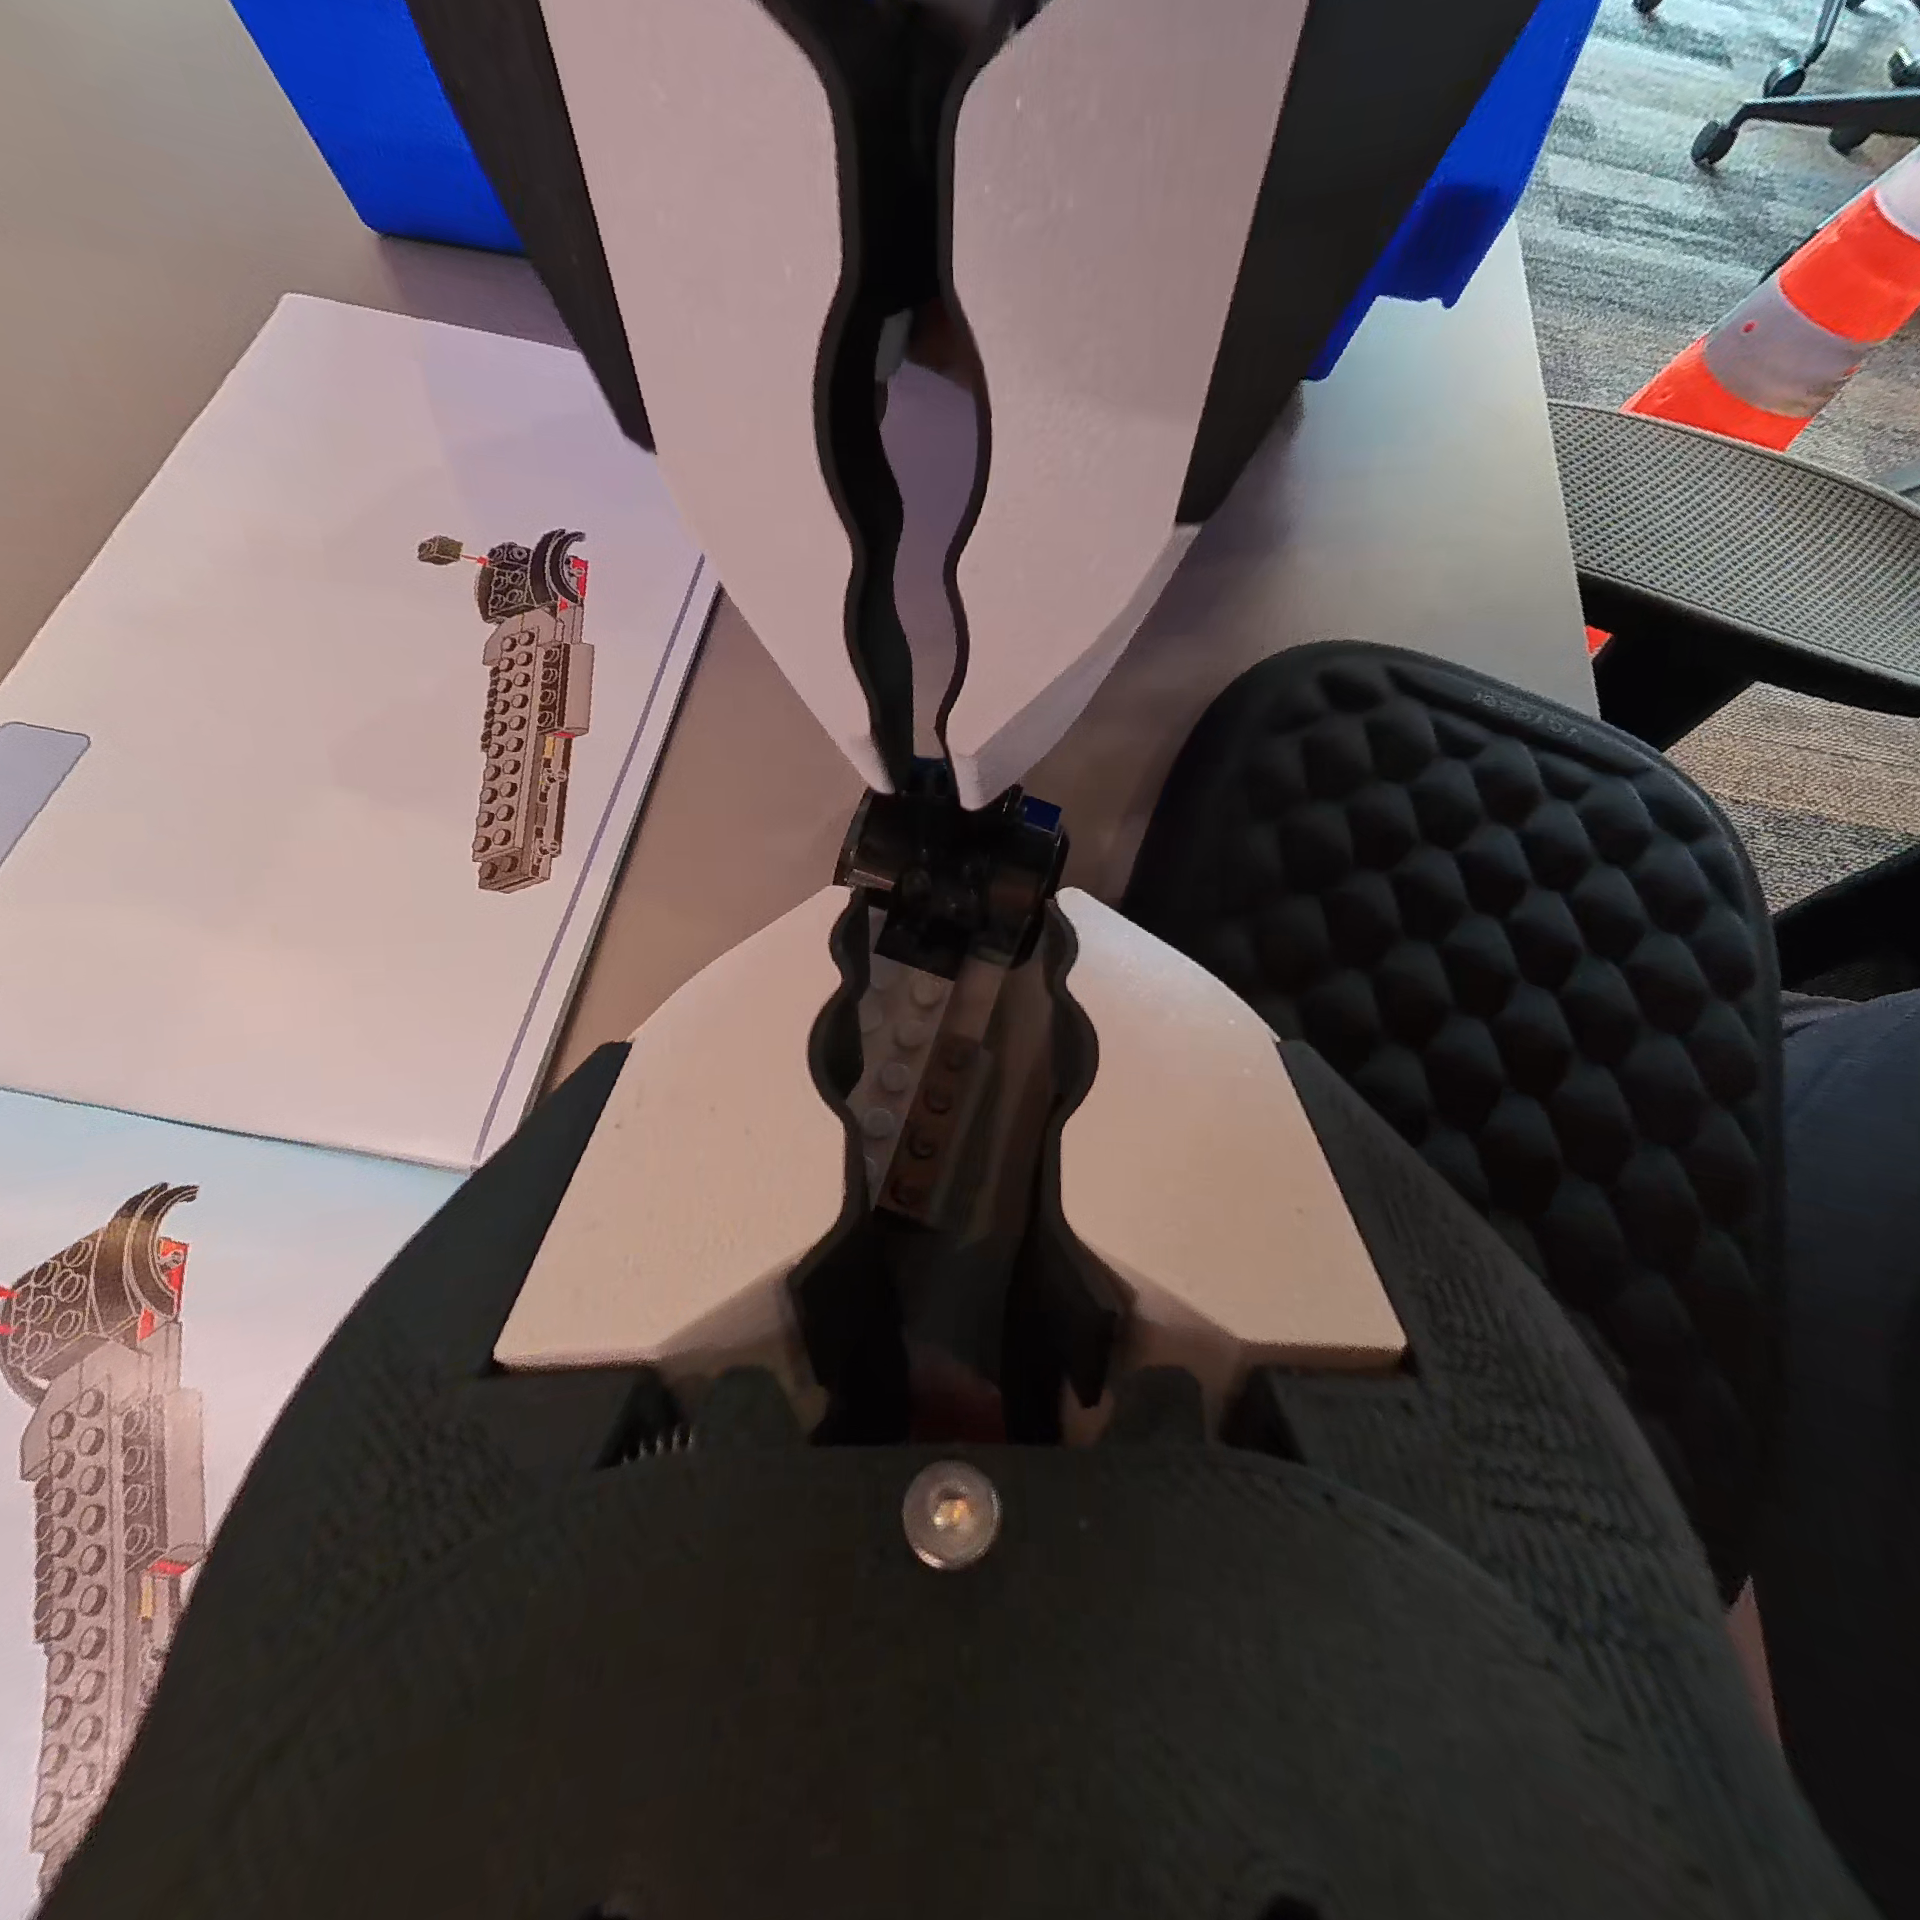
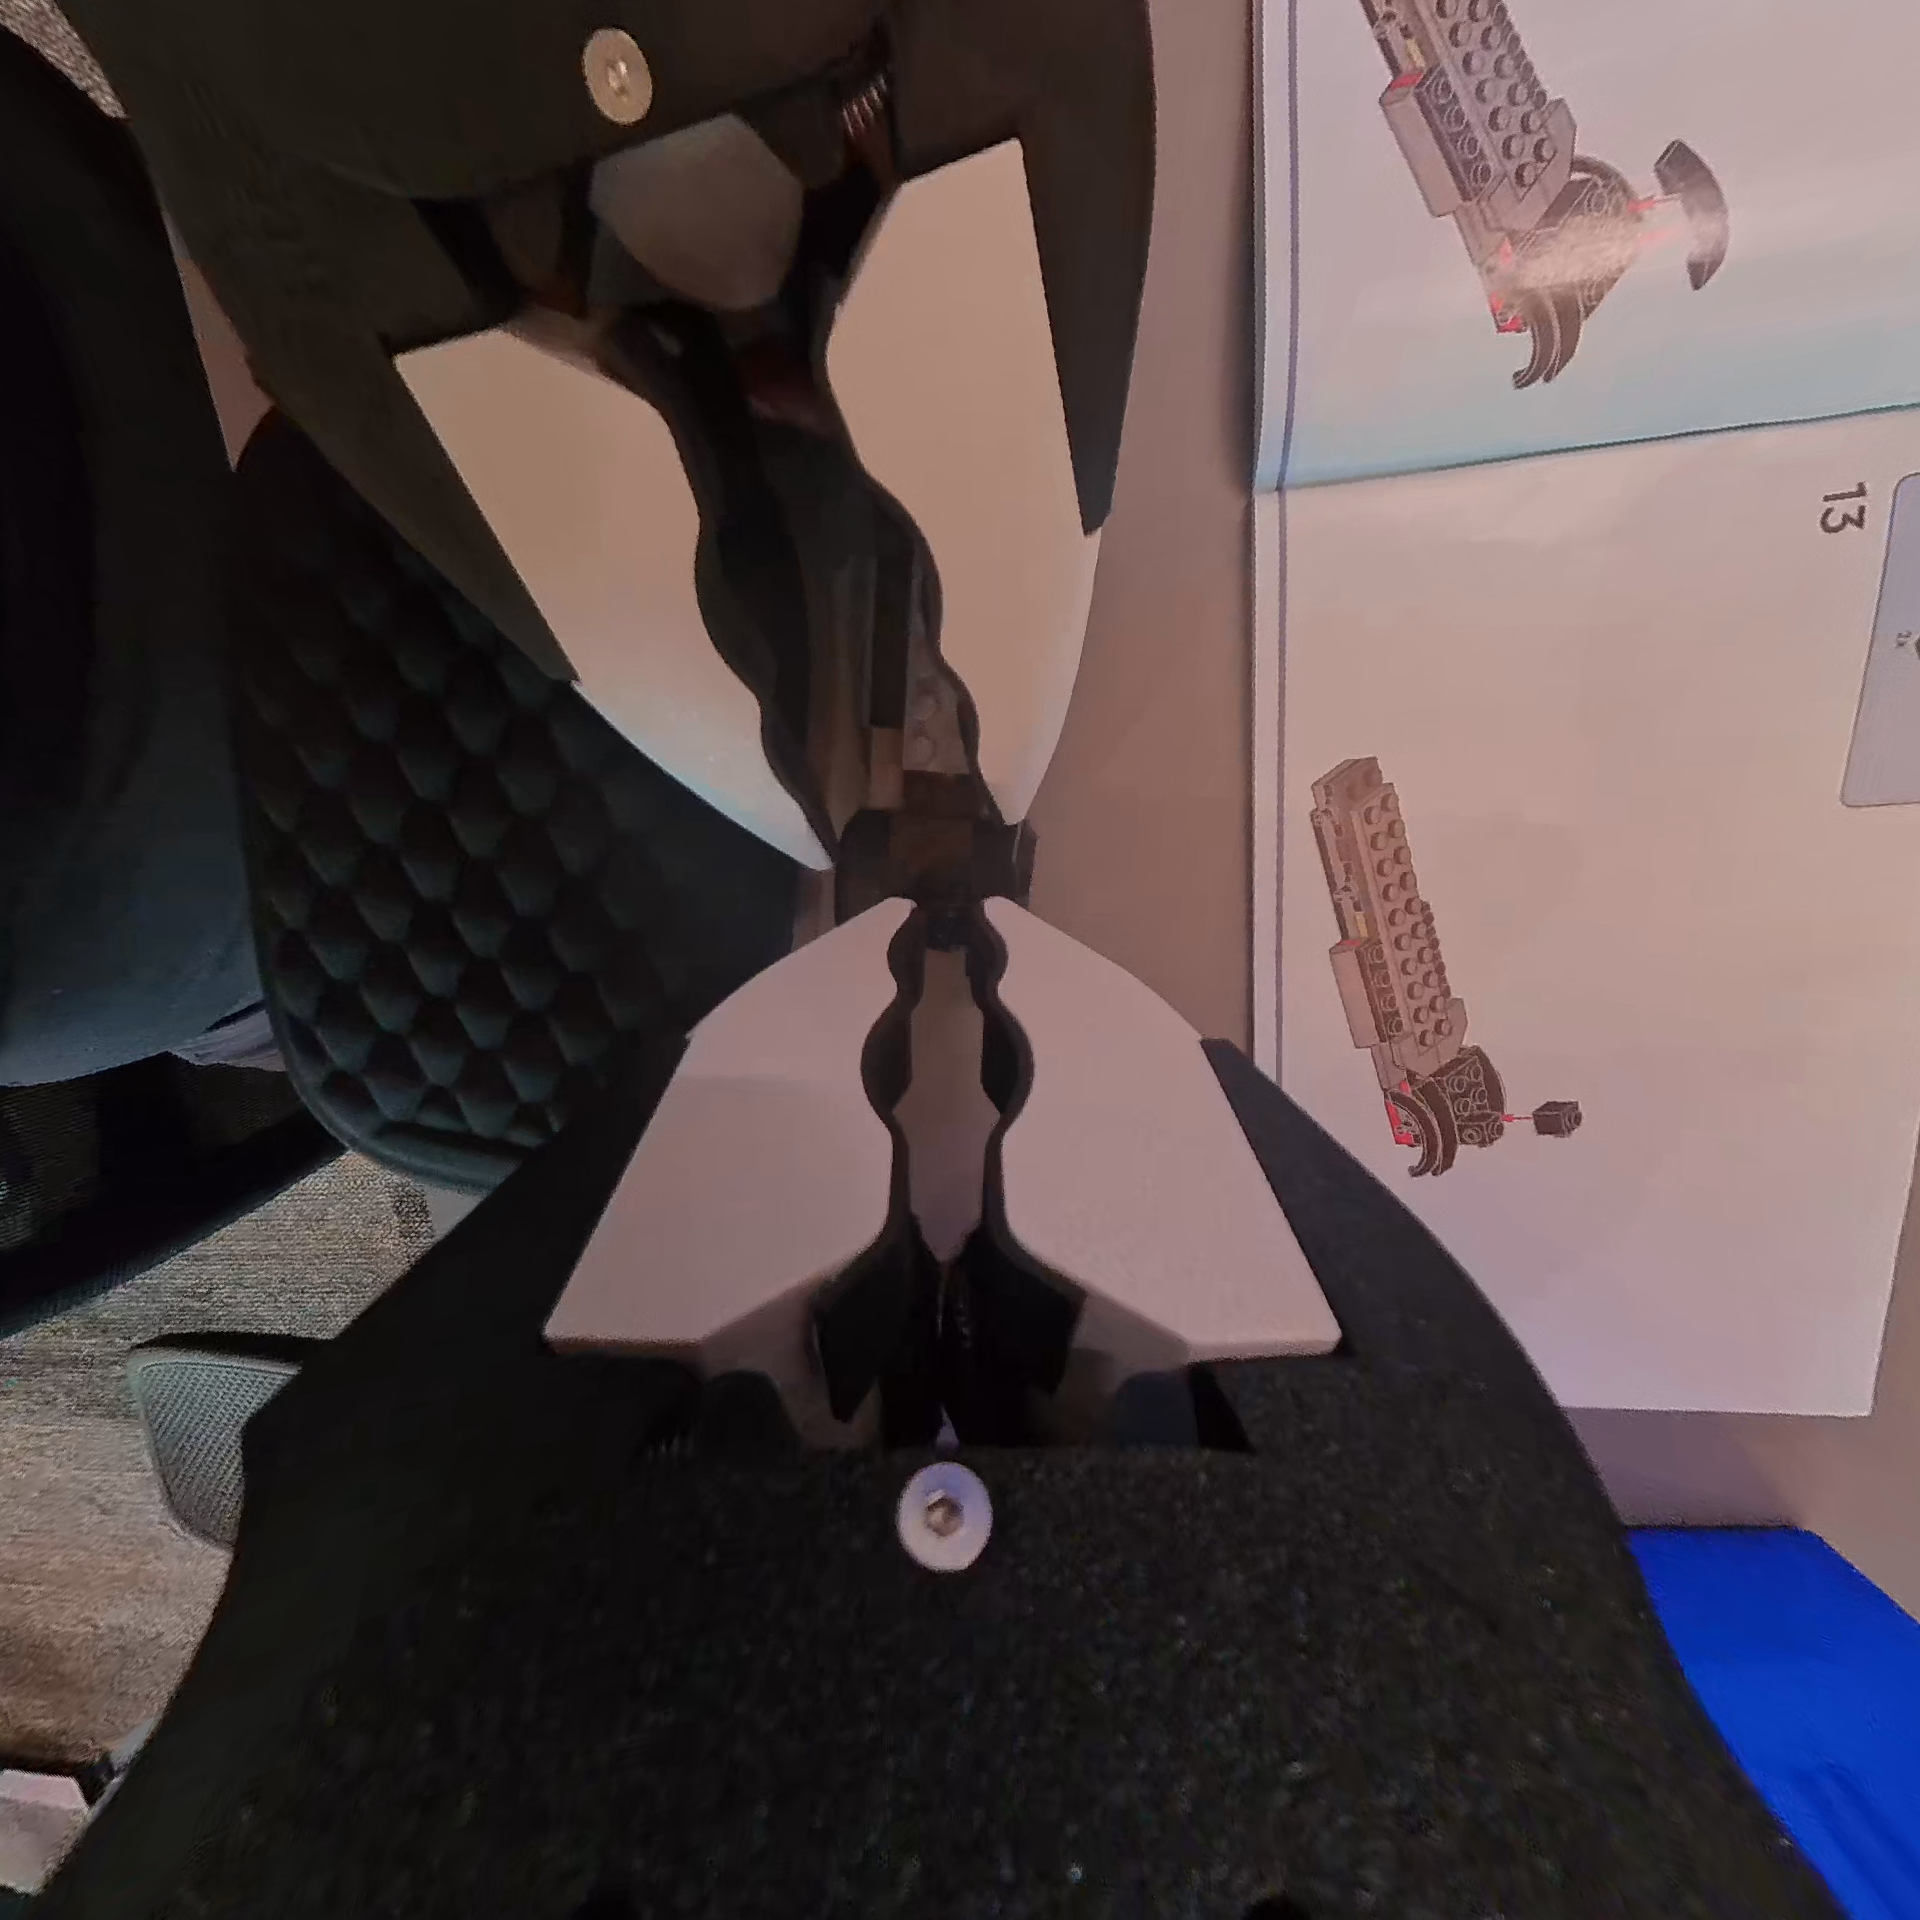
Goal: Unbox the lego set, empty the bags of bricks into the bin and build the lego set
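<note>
My left gripper [image 1: 951,904] is shut on a partly built lego model [image 1: 920,1070], a long grey studded body with a black block [image 1: 951,857] at its far end. My right gripper [image 1: 925,774] comes in from the top, tip to tip with the left. In the right wrist view my right gripper [image 2: 943,914] is shut on a small black brick [image 2: 945,928] that touches the model's black end [image 2: 935,842]. The left gripper [image 2: 925,831] holds the grey body [image 2: 930,717] from above. The contact point is mostly hidden by the fingertips.
An open instruction booklet [image 1: 312,779] lies on the grey table [image 1: 125,312], and also shows in the right wrist view [image 2: 1558,935]. A blue bin [image 1: 395,125] stands behind it. A black quilted pad [image 1: 1455,935], a mesh chair [image 1: 1714,520] and an orange cone [image 1: 1808,312] are to the right. Only a small space, under 4 cm, lies between the two pairs of fingers.
</note>
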`<state>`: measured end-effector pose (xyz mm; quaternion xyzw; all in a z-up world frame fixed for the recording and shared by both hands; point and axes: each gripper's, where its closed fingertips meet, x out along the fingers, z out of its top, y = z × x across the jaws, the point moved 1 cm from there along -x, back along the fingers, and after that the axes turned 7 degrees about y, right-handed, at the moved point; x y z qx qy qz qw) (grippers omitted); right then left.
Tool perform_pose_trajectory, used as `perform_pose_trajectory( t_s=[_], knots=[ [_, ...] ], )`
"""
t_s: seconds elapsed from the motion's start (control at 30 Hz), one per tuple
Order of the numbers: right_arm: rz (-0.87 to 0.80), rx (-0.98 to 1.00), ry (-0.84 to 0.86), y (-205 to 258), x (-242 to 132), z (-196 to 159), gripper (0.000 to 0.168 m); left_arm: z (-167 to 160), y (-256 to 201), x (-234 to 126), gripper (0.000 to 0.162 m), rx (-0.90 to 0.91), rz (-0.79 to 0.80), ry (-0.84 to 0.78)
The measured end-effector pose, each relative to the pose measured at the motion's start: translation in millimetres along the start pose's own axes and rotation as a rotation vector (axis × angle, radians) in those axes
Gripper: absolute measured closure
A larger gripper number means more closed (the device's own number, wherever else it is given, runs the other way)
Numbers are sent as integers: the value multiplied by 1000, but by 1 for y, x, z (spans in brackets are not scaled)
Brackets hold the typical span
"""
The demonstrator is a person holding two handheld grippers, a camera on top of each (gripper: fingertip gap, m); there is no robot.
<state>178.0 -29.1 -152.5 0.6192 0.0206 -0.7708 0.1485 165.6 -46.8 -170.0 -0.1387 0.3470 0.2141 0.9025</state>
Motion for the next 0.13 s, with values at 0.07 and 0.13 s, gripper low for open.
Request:
perform_pose_trajectory(
  t_s=[0.07, 0.13],
  knots=[
    [-10, -4, 17, -1, -1, -2, 160, 0, 1, 0, 130, -7, 2, 1],
    [-16, -9, 36, -1, 0, -4, 160, 0, 1, 0, 130, -11, 1, 1]
  ],
)
